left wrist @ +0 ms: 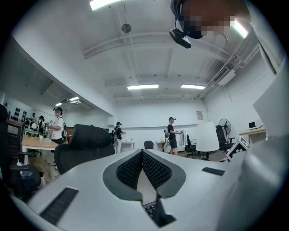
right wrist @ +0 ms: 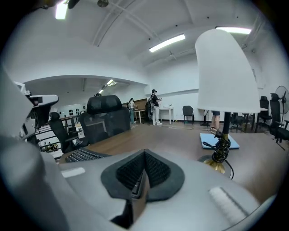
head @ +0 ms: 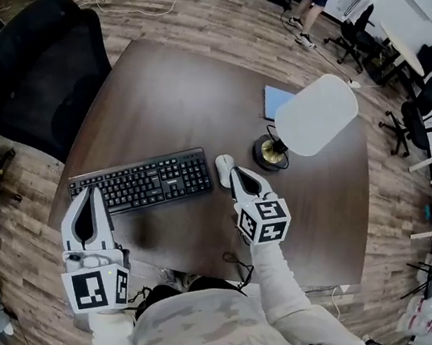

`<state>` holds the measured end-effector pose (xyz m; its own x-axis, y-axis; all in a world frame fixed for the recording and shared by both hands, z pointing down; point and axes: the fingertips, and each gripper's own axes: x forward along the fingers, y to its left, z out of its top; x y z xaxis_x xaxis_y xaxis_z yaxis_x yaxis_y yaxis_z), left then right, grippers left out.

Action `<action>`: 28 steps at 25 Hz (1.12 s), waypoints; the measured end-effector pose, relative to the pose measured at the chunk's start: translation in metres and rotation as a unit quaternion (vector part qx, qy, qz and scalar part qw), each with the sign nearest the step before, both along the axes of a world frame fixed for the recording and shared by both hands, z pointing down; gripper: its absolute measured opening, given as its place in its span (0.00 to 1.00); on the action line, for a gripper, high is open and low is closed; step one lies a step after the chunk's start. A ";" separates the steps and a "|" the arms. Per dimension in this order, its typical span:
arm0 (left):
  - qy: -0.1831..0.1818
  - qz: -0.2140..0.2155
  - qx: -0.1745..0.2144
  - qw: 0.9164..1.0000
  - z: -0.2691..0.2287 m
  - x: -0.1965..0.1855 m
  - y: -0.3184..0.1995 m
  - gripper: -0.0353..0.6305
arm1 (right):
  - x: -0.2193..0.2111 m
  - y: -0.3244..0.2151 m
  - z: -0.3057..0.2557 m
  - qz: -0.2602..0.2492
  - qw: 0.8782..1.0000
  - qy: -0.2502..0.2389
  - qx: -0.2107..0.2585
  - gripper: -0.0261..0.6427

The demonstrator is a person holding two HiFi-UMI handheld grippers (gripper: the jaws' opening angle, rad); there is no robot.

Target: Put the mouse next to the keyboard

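A black keyboard [head: 138, 184] lies across the near part of the brown table [head: 179, 92]. A white mouse [head: 225, 170] rests just off its right end. My right gripper [head: 238, 174] sits right beside the mouse's right side, jaws shut, with nothing between them. In the right gripper view the right gripper [right wrist: 144, 153] shows closed pads, the mouse is hidden, and the keyboard [right wrist: 83, 155] shows at left. My left gripper [head: 91, 192] hovers over the keyboard's left end, shut and empty. The left gripper [left wrist: 142, 152] has its pads meeting in its own view.
A desk lamp with a white shade [head: 317, 115] and brass base [head: 271, 153] stands right of the mouse. A blue notebook [head: 276, 99] lies behind it. A black office chair [head: 45, 69] stands at the table's far left. People stand far off in the room.
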<state>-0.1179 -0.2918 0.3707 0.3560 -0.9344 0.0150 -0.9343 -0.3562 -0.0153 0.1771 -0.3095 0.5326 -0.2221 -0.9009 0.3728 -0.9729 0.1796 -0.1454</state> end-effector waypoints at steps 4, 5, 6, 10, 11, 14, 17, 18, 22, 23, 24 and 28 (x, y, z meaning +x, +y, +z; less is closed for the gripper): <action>0.003 0.010 0.005 1.000 -0.005 0.003 0.005 0.06 | -0.005 0.013 -0.025 -0.001 0.999 -0.005 0.033 0.05; 0.003 0.012 0.007 1.000 -0.007 0.004 0.006 0.06 | -0.006 0.016 -0.031 -0.001 0.999 -0.006 0.041 0.05; 0.003 0.015 0.008 1.000 -0.008 0.005 0.007 0.06 | -0.007 0.019 -0.036 -0.001 0.999 -0.008 0.047 0.05; 0.005 0.026 0.012 1.000 -0.012 0.009 0.012 0.06 | -0.013 0.034 -0.056 0.000 0.997 -0.011 0.074 0.05; 0.005 0.029 0.013 0.999 -0.013 0.010 0.013 0.06 | -0.015 0.038 -0.060 -0.001 0.997 -0.011 0.080 0.05; 0.005 0.037 0.017 0.999 -0.014 0.012 0.018 0.06 | -0.018 0.049 -0.070 0.000 0.996 -0.013 0.093 0.05; 0.005 0.044 0.021 0.999 -0.018 0.014 0.020 0.06 | -0.020 0.056 -0.081 0.003 0.995 -0.012 0.104 0.05; 0.005 0.047 0.022 0.999 -0.019 0.015 0.021 0.06 | -0.020 0.059 -0.085 0.004 0.994 -0.009 0.108 0.05; 0.006 0.056 0.028 0.998 -0.024 0.017 0.026 0.06 | -0.023 0.070 -0.101 0.006 0.992 0.005 0.125 0.05; 0.006 0.058 0.029 0.998 -0.025 0.017 0.028 0.06 | -0.024 0.073 -0.104 0.006 0.992 0.008 0.129 0.05; 0.006 0.061 0.030 0.998 -0.025 0.018 0.029 0.06 | -0.025 0.076 -0.107 0.006 0.991 0.010 0.133 0.05; 0.008 0.068 0.033 0.997 -0.026 0.020 0.033 0.06 | -0.029 0.086 -0.121 0.006 0.988 0.019 0.151 0.05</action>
